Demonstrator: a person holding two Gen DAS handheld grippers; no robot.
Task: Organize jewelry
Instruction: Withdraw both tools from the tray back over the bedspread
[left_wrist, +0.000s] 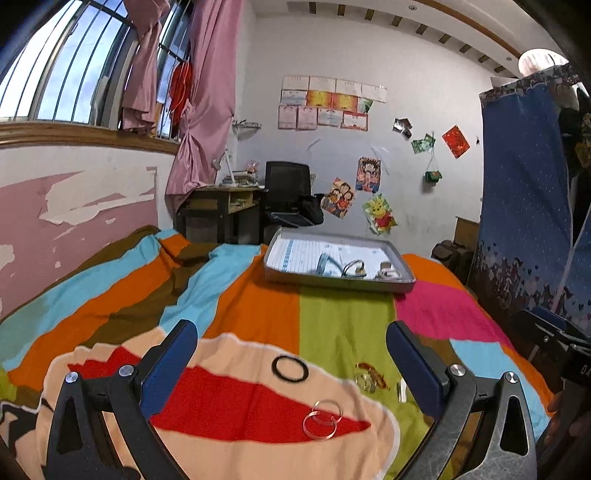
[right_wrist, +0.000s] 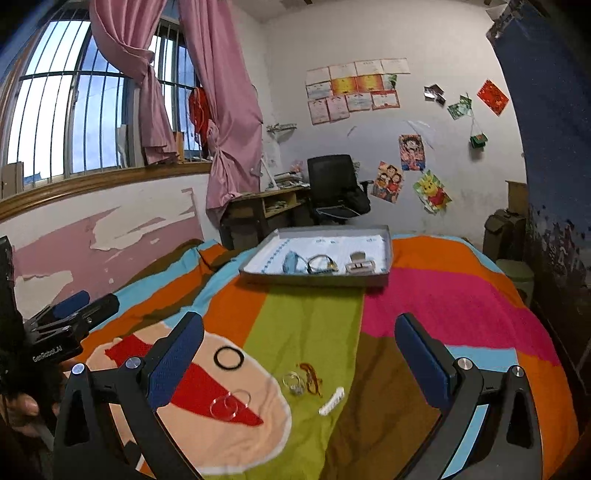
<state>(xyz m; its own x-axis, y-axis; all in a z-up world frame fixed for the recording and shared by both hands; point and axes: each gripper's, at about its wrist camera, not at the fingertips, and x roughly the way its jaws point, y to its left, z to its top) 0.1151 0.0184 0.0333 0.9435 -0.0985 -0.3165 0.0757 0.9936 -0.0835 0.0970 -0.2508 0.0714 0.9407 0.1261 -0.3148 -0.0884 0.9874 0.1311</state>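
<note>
Left wrist view. Left gripper (left_wrist: 291, 363): jaws spread wide, holding nothing, poised over the bed (left_wrist: 258, 306) with its striped multicolour blanket. Between the blue fingers lie: one black ring (left_wrist: 290, 367); two clear bangles (left_wrist: 322, 419), overlapping; one amber-and-clear bracelet cluster (left_wrist: 370, 376) on the green stripe; one small white piece (left_wrist: 401, 390) just beside the right finger. Further back on the bed: grey tray (left_wrist: 338, 280), containing a blue item, a looped bracelet and a pale item. The right gripper's body shows at the right edge.

Right wrist view. Right gripper (right_wrist: 300, 358): jaws wide apart, empty, above the blanket. Ahead: black ring (right_wrist: 229, 357); clear bangles (right_wrist: 231, 404) on the red patch; clear ring (right_wrist: 293, 383) touching an amber bracelet (right_wrist: 312, 377); white clip (right_wrist: 331, 401) near them. Tray (right_wrist: 314, 278) beyond, same three items inside. Black chair (right_wrist: 332, 184) and desk stand by the far wall.
</note>
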